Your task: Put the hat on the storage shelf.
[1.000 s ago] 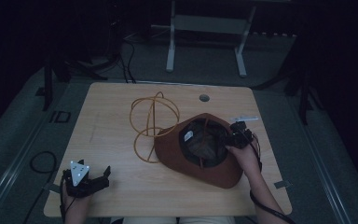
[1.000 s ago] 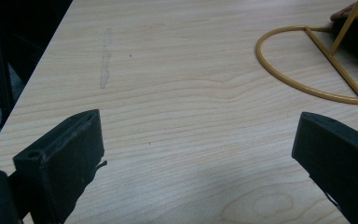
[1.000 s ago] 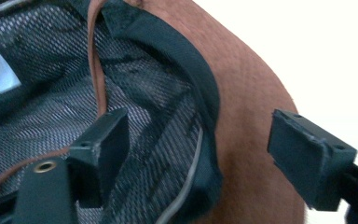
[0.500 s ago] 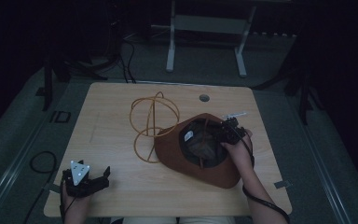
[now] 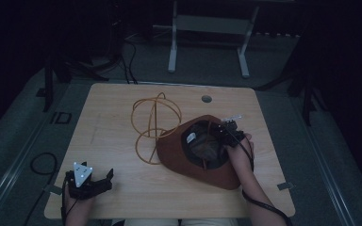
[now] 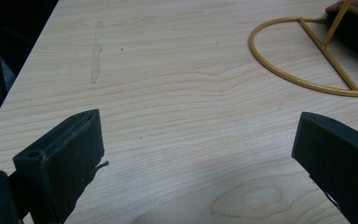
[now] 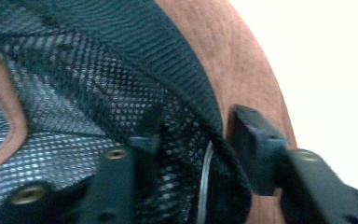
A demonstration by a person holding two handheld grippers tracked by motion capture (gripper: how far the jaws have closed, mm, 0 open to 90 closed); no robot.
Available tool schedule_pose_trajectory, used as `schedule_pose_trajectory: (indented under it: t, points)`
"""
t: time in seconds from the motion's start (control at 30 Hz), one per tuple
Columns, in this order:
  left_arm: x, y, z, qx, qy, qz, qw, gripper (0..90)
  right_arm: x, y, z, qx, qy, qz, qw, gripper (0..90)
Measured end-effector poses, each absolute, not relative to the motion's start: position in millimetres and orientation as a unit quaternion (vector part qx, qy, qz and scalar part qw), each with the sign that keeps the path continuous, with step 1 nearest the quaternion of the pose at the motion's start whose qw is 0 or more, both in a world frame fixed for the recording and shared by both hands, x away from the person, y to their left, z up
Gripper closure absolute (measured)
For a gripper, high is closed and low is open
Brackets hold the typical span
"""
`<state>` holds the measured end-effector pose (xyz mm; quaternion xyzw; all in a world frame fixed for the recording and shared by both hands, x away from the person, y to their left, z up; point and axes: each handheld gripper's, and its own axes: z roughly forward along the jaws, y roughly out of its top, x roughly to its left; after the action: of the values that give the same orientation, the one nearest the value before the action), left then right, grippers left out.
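A brown brimmed hat (image 5: 172, 153) lies upside down at the table's right middle, showing its dark mesh lining (image 7: 74, 93) and brown brim (image 7: 247, 60). My right gripper (image 5: 220, 132) reaches into its far right rim. In the right gripper view, my right gripper (image 7: 193, 133) straddles the black inner band (image 7: 186, 88): one jaw is inside on the mesh, the other outside by the brim. Its jaws have just been closing and I see no firm pinch. A yellow wire stand (image 5: 154, 122) stands left of the hat, its base ring (image 6: 303, 84) on the wood. My left gripper (image 5: 104, 181) rests open at the front left, as (image 6: 196, 140) shows.
The light wooden table (image 5: 113, 108) has a round cable hole (image 5: 206, 99) near its far edge. A metal frame (image 5: 207, 23) stands on the floor behind it. A cable loop (image 5: 42, 162) lies on the floor at the left.
My right gripper has moved left and down onto the hat's rim, and its jaws have narrowed around the band. The left gripper has stayed put.
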<state>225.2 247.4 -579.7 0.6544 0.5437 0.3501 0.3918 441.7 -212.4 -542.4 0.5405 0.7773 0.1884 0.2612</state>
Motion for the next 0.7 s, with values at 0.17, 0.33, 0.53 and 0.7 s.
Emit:
schedule_pose_trajectory:
  t: [0.17, 0.33, 0.53, 0.7]
  points:
    - [225, 247, -579, 0.657, 0.546, 0.336, 0.398, 4.7, 441, -210, -542, 0.519, 0.788, 0.168, 0.286, 77.5]
    - [227, 244, -579, 0.667, 0.544, 0.319, 0.396, 5.1, 440, -214, -534, 0.521, 0.784, 0.187, 0.281, 84.1]
    - [226, 239, -574, 0.678, 0.544, 0.310, 0.384, 4.4, 434, -223, -509, 0.532, 0.760, 0.242, 0.284, 84.6]
    - [225, 237, -572, 0.685, 0.542, 0.302, 0.382, 4.4, 427, -229, -491, 0.534, 0.744, 0.281, 0.287, 84.6]
